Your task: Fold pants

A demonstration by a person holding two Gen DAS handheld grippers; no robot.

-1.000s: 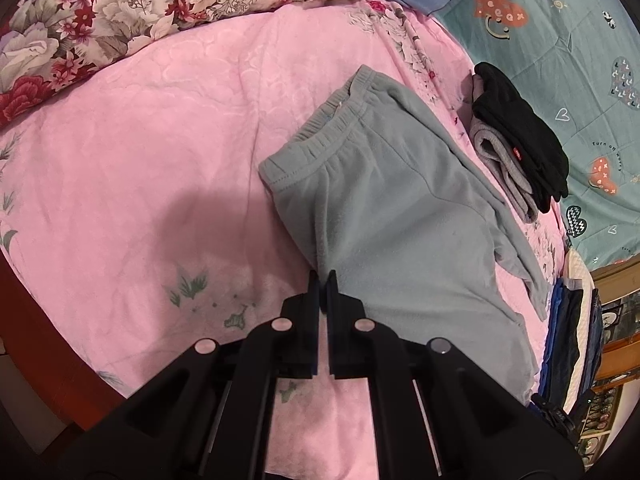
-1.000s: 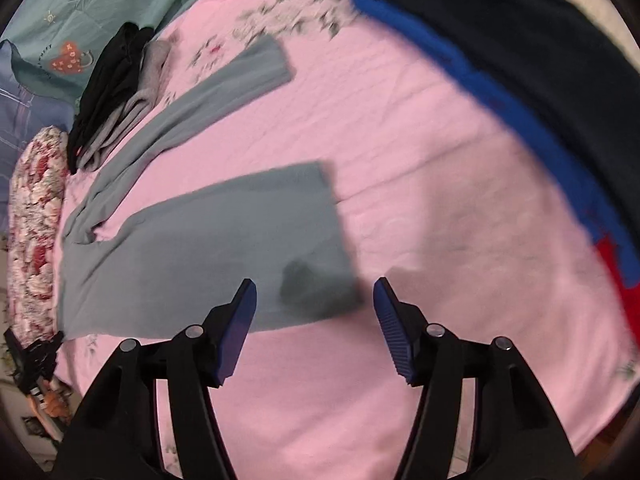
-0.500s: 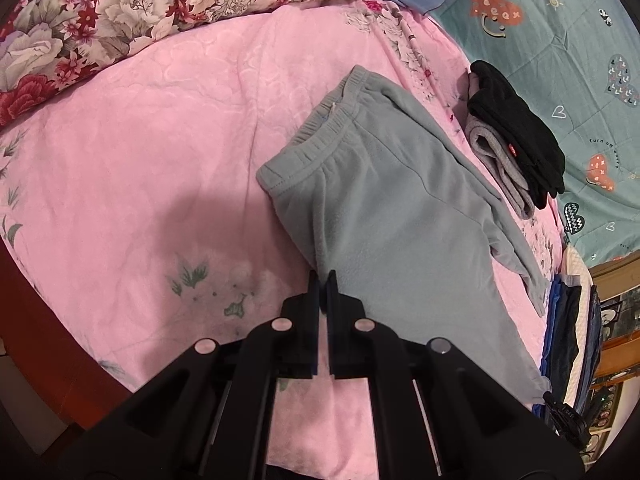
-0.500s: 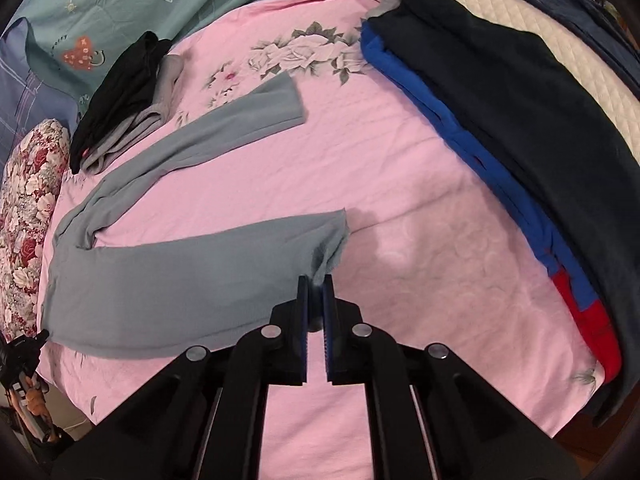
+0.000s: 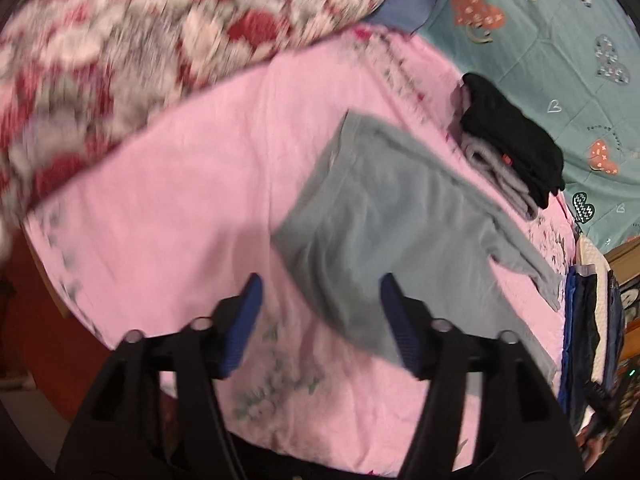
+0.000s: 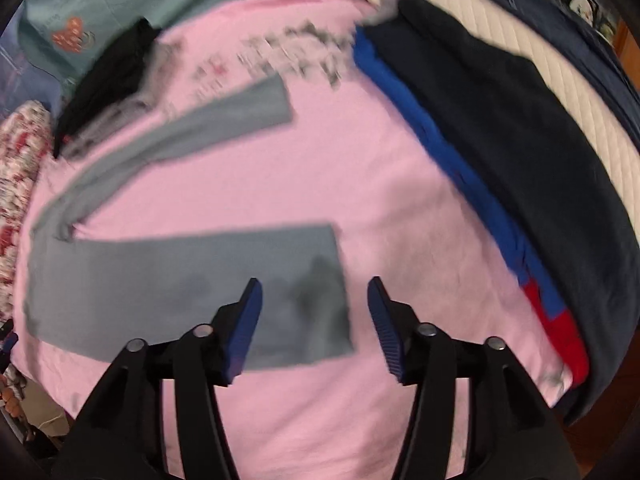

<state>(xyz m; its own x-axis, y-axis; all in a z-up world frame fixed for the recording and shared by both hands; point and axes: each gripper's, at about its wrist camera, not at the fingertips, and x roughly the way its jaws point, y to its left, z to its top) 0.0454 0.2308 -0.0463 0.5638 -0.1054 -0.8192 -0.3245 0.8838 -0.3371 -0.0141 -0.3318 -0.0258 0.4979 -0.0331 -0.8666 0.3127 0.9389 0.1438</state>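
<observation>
Hovering with jaws spread over the grey pants [image 5: 384, 232], the left gripper [image 5: 320, 320] and right gripper [image 6: 314, 320] are risking uneven grabs that skew the fold.

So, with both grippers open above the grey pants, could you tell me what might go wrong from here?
Both the left gripper and right gripper hang open, holding nothing.
1. The grey pants lie with legs splayed apart, so folding now could turn out crooked.
2. The folded black and grey clothes sit right beside the far leg and could get dragged along.
</observation>
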